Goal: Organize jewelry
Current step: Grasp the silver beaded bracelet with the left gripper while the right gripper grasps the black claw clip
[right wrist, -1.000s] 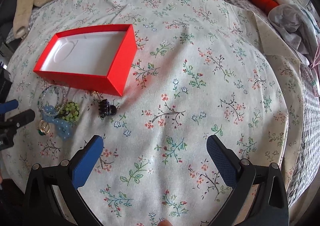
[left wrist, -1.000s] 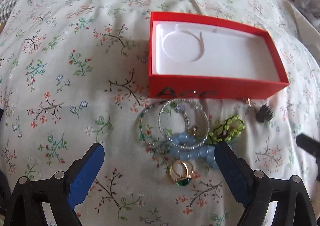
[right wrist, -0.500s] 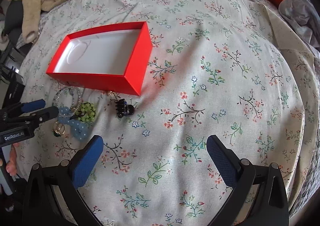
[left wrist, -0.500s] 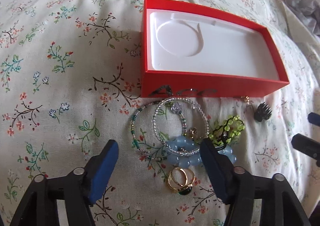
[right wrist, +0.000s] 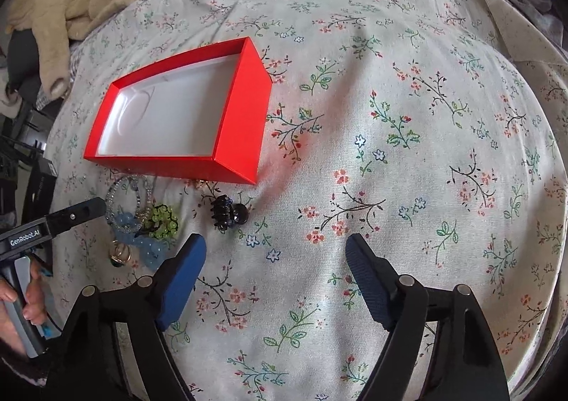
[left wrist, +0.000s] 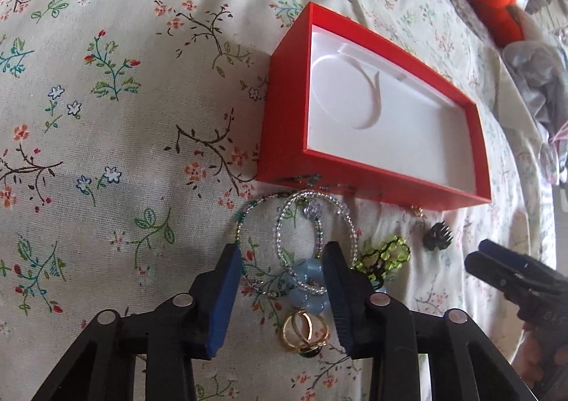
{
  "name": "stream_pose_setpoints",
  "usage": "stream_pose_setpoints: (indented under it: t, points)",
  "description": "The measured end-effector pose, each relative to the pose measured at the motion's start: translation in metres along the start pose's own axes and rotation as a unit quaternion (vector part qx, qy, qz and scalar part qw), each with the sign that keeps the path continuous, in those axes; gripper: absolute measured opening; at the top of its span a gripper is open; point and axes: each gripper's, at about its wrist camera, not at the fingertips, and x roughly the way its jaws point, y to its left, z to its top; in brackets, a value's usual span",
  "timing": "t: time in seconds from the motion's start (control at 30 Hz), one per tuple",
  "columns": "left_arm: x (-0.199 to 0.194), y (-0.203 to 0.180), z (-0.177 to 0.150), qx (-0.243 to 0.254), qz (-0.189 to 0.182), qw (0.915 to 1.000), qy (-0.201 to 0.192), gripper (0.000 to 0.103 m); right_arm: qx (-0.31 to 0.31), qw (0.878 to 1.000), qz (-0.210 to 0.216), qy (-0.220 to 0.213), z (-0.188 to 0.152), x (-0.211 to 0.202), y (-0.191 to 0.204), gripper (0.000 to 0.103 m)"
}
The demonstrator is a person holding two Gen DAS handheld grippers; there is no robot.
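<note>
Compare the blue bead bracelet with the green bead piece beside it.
Colour: the blue bead bracelet is pale blue; the green bead piece is lime green with black thread.
Beads: the blue ones look bigger and rounder, the green ones small and tightly clustered.
Place: the blue one lies between the left gripper jaws; the green lies outside them.
Both rest on the floral sheet.

Left gripper (left wrist: 280, 280): black angular frame, two fingers (left wrist: 222, 298) faced with blue textured pads, round silver screw heads at the joints; white "GenRobot.AI" lettering on its black side as seen from the right wrist, grey handle below. Right gripper (right wrist: 275, 273): same black frame, blue ribbed pads, silver screws. Hand (right wrist: 30, 298) on the grey handle: sleeve not discernible
</note>
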Motion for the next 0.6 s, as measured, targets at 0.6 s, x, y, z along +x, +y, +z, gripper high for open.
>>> stream_pose_setpoints:
  t: [0.6]
  points:
    - [0.021, -0.01, 0.007, -0.005, 0.059, 0.9982, -0.003, 0.001, 0.04, 0.997, 0.062, 0.015, 0.009, 0.012, 0.0, 0.051]
